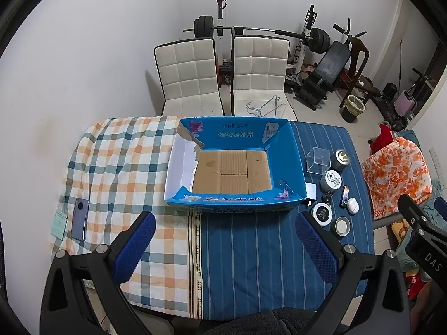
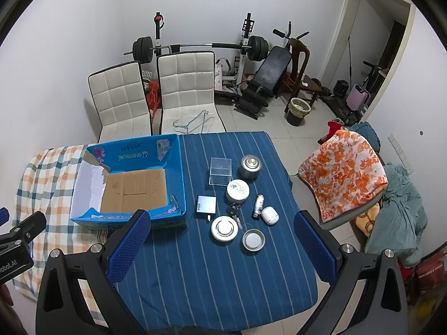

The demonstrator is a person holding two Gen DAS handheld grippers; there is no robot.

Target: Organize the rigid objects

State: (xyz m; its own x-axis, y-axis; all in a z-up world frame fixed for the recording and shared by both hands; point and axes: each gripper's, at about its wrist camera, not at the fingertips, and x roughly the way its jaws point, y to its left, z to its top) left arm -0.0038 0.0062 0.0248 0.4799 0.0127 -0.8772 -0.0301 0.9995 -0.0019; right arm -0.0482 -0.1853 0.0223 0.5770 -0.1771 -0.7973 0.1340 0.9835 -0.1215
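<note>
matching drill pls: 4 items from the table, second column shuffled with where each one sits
Things:
1. clear plastic cube
2. phone
3. white earbud case
4. blue cardboard box

Places:
A. on the checked cloth, apart from the rest
B. nearest the orange floral chair cover, beside the small patterned tube
C. straddling the seam between the checked and striped cloths, nothing inside
D. on the striped cloth, just left of the metal canister

Pairs: 1-D, 2-A, 3-B, 4-C
</note>
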